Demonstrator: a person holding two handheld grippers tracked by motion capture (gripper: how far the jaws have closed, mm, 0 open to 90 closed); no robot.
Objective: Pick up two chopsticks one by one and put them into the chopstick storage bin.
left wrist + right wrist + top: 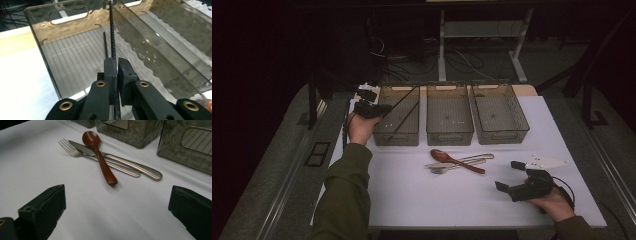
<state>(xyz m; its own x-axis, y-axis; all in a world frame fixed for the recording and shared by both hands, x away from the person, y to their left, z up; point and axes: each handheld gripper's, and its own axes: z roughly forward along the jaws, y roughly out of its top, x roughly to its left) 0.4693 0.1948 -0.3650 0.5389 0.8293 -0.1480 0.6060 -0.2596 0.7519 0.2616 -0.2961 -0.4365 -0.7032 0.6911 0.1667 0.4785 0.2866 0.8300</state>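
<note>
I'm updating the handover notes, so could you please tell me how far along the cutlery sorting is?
Done: one thin black chopstick lies in the leftmost clear plastic bin. In hand: the left gripper is shut on a second black chopstick over that bin. Left: the brown wooden spoon, steel fork and steel knife lie on the white table; the right gripper is open near them.

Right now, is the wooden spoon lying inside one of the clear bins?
No, the wooden spoon lies on the white table, crossed over the fork and knife, in front of the bins.
</note>
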